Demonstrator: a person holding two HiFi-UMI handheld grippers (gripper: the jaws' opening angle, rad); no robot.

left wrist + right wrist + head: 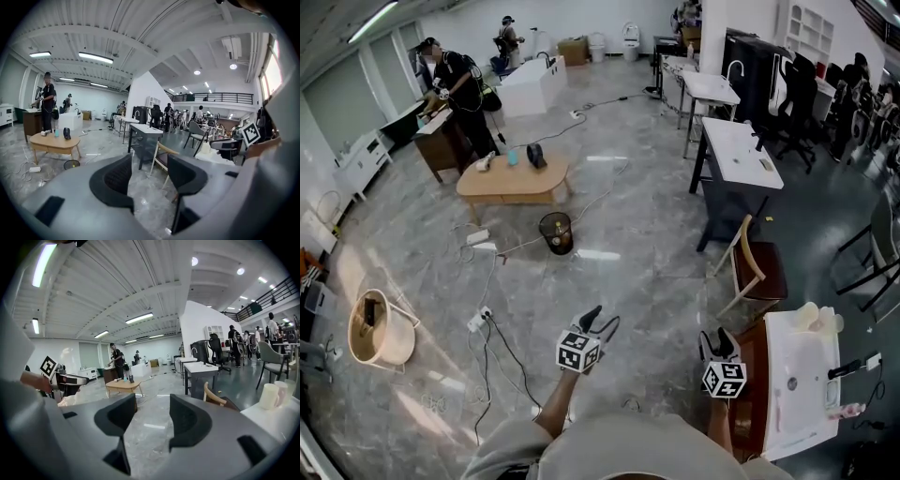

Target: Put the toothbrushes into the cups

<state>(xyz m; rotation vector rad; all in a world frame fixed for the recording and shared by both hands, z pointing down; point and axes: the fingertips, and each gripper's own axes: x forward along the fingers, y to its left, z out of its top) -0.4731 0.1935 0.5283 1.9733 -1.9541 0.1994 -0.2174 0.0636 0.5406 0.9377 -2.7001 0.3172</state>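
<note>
Toothbrushes are in neither gripper, and none shows clearly. A slim pink item point(849, 411) on the white washstand point(787, 412) may be one, but it is too small to tell.

The left gripper point(149, 174) has its jaws spread with only floor between them. The right gripper point(153, 420) is likewise spread and empty.

Both are held out level in front of the person's chest, pointing across the room, not at the washstand. The left forearm point(555, 405) is raised.

In the head view the two pale cups point(816, 317) stand on the washstand's far end, at about 3 o'clock from the right gripper. The pink item is at 4 o'clock. As I judge it, nothing is done yet; picking up and placing both remain.
</note>
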